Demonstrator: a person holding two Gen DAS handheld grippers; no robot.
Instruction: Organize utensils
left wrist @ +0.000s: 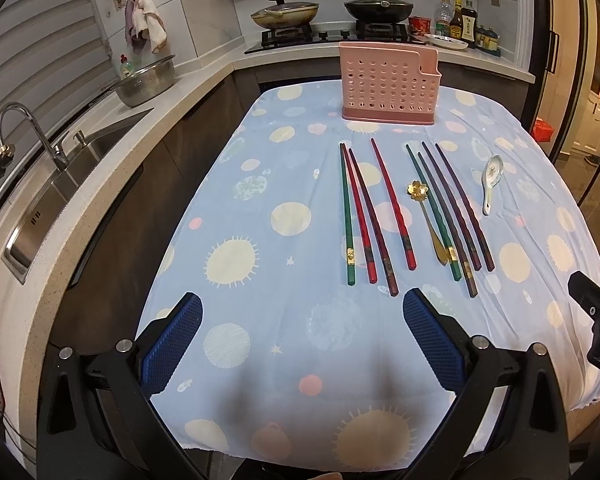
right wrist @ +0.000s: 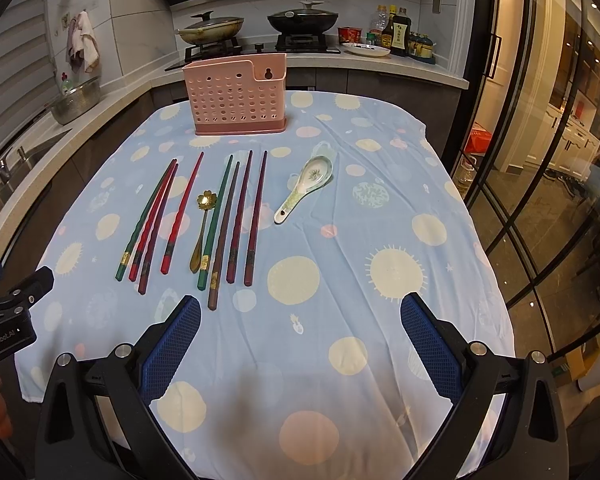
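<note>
Both grippers hovered low over the near edge of the table, the left gripper and right gripper each spread wide with nothing between their ribbed blue pads. On the dotted blue cloth, slim lacquered chopsticks lay side by side at frame centre, a gold flower-headed spoon among them, a glazed ceramic spoon to their right. A perforated pink plastic holder stood upright behind them.

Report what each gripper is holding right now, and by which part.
Nothing is held. The left gripper and right gripper are both open and empty above the tablecloth; the chopsticks, gold spoon and ceramic spoon lie untouched.
</note>
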